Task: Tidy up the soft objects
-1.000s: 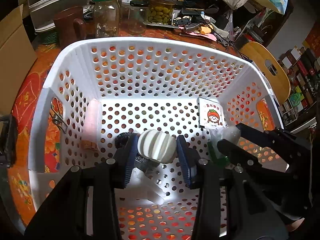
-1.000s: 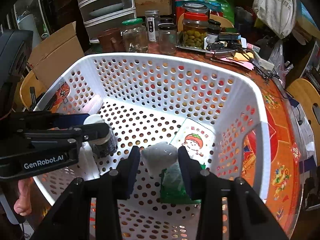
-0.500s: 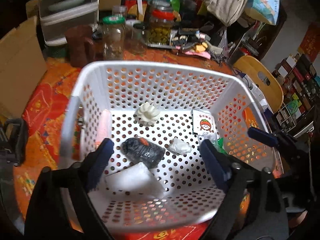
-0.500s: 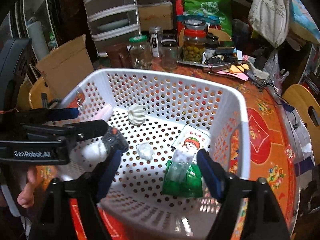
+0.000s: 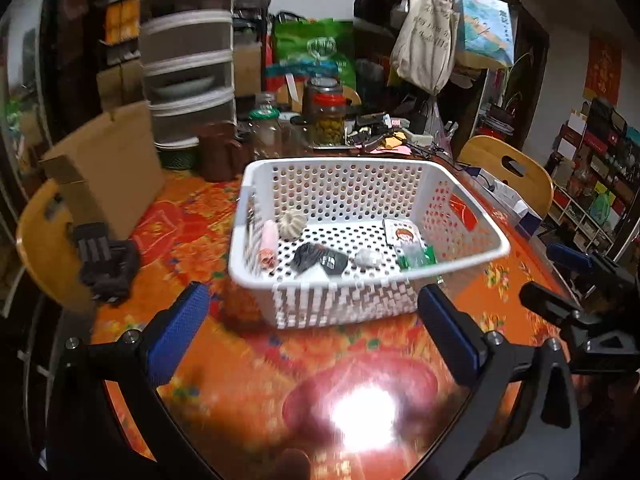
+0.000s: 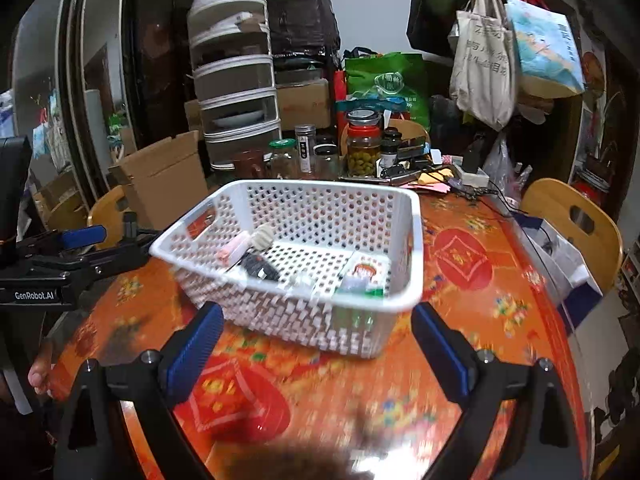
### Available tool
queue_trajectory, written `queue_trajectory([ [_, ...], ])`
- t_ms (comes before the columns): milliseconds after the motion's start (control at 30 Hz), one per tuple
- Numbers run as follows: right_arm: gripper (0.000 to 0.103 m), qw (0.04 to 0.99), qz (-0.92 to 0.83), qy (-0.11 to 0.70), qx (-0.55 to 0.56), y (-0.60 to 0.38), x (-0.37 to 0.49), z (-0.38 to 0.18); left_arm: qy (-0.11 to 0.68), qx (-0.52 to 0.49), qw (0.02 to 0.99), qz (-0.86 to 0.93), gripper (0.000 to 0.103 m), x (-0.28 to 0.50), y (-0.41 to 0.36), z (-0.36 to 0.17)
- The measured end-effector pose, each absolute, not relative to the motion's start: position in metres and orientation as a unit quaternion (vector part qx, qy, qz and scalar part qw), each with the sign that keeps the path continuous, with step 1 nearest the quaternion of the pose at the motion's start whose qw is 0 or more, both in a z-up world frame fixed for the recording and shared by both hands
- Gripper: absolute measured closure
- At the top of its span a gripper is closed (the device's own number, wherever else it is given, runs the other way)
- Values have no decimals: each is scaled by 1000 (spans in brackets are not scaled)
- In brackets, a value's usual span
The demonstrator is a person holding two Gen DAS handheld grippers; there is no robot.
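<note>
- Two hand-held grippers, left (image 5: 312, 332) and right (image 6: 316, 354), both spread wide, holding nothing, poised above the desk (image 5: 248, 364) short of the basket (image 5: 496, 246).
- Six or so soft items on the basket floor: ribbed white ball (image 5: 292, 222), pink roll (image 5: 269, 240) by the left wall, black bundle (image 5: 320, 258), small white wad (image 5: 368, 257), printed packet (image 5: 402, 234), green packet (image 5: 418, 256).
- Judgement: sorting looks near complete; retreat is best made level and clear of the rim, so the light basket is not nudged.
- Frames are motion-blurred; fine contacts cannot be told.
</note>
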State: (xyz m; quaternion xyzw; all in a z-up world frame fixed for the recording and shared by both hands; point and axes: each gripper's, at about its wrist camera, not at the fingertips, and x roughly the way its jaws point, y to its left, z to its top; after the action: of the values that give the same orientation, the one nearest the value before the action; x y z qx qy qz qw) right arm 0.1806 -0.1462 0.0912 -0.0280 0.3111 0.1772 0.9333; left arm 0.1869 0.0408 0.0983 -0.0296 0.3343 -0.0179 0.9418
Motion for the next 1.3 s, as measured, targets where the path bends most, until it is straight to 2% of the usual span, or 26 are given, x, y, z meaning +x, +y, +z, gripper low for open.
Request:
queue_trajectory([
  [333, 8, 950, 169, 262, -8, -169, 43, 122, 285, -28, 958, -10, 0, 44, 12, 123],
  [533, 8, 954, 166, 249, -17, -177, -3, 136, 257, -34, 966, -8, 0, -12, -6, 147],
  [867, 8, 949, 166, 267, -15, -177, 13, 128, 281, -13, 960, -16, 0, -11, -33, 140],
  [1300, 8, 949, 167, 268, -8, -181, 17, 127, 290, -20, 957, -25, 0, 9, -26, 130],
])
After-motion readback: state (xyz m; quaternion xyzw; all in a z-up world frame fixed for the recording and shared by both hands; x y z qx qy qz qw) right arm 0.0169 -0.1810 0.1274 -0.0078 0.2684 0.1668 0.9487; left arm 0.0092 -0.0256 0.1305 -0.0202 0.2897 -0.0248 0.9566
